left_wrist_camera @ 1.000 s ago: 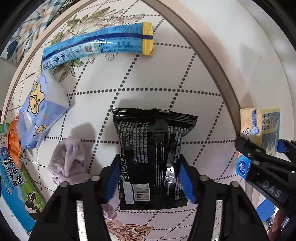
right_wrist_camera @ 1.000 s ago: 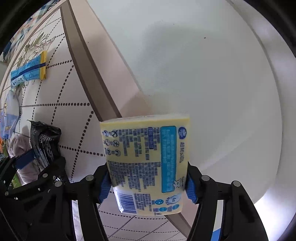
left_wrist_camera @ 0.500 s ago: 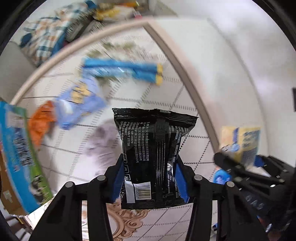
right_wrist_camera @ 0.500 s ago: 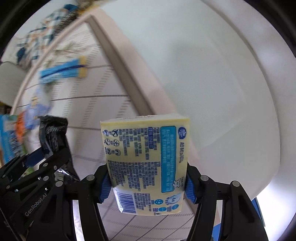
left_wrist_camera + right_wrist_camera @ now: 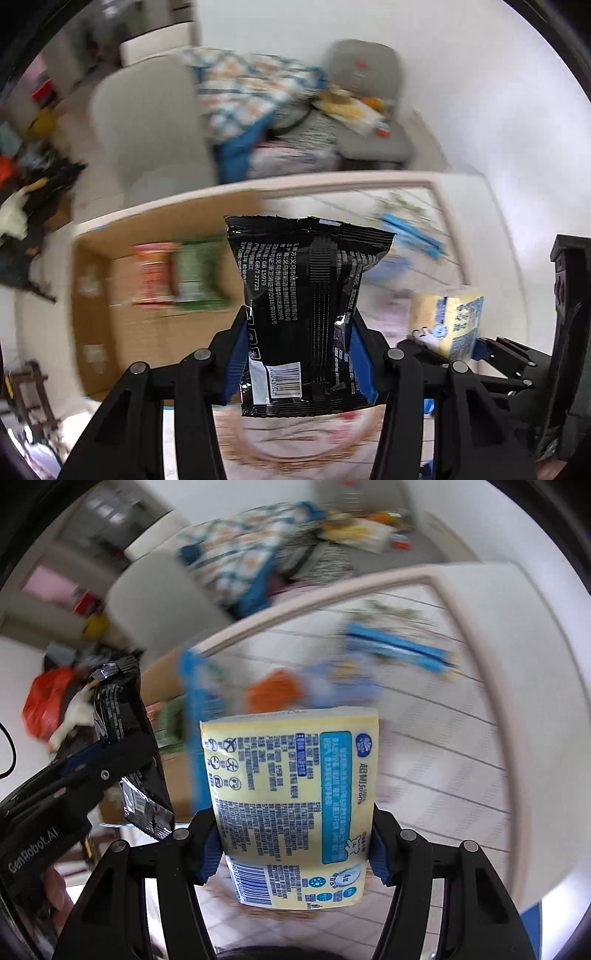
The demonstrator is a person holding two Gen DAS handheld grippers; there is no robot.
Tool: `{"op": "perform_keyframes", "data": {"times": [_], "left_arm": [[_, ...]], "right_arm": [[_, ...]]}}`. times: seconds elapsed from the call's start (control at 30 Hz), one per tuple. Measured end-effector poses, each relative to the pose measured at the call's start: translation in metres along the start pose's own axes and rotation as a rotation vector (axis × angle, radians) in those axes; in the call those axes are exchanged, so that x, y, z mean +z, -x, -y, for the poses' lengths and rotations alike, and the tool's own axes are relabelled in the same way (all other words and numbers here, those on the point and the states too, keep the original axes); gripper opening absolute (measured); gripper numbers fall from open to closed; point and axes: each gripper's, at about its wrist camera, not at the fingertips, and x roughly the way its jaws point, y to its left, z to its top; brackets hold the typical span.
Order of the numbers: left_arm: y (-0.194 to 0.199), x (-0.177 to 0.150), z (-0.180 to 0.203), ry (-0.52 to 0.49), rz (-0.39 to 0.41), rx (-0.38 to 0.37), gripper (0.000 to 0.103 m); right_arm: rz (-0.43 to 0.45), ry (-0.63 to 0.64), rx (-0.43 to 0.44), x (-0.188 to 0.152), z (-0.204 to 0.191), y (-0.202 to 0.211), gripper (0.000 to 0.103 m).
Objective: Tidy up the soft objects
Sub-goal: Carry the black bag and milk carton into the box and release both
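Observation:
My left gripper is shut on a black snack packet and holds it upright above the table, in front of a cardboard box. My right gripper is shut on a yellow tissue pack, lifted above the patterned tablecloth. The yellow pack also shows in the left wrist view, to the right of the black packet. The black packet and left gripper show in the right wrist view at the left.
The cardboard box holds a red-orange pack and a green pack. On the cloth lie a long blue pack, an orange item and a pale blue pack. Grey chairs with a checked cloth stand beyond the table.
Both grippers have lifted their packs off the table and tilted up and to the left. The cardboard box and the room beyond the table have come into view.

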Motion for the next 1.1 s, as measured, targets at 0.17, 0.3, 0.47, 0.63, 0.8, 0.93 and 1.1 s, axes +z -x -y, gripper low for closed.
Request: {"op": "perform_keyframes", "data": {"times": [0.17, 0.3, 0.47, 0.63, 0.8, 0.93, 1.1], "left_arm": [[-0.016, 0.004, -0.110, 0.104, -0.017, 0.100, 0.046], [-0.053, 0.013, -0.171, 0.171, -0.070, 0.131, 0.046], [-0.103, 0.025, -0.218, 0.218, -0.152, 0.139, 0.046], [-0.142, 0.033, -0.231, 0.198, -0.219, 0.139, 0.046], [-0.161, 0.037, -0.232, 0.153, -0.264, 0.177, 0.047], [-0.175, 0.039, -0.235, 0.133, -0.307, 0.191, 0.050], [-0.179, 0.036, -0.243, 0.197, -0.333, 0.184, 0.051]], "right_arm": [[-0.028, 0.102, -0.013, 0.021, -0.113, -0.046, 0.065], [-0.040, 0.147, -0.090, 0.039, -0.165, -0.088, 0.065], [-0.063, 0.160, -0.219, 0.061, -0.197, -0.144, 0.065], [-0.093, 0.139, -0.280, 0.080, -0.198, -0.199, 0.065], [-0.103, 0.136, -0.342, 0.087, -0.195, -0.226, 0.065], [-0.103, 0.138, -0.376, 0.090, -0.195, -0.234, 0.066], [-0.126, 0.154, -0.378, 0.093, -0.199, -0.240, 0.067]]}}
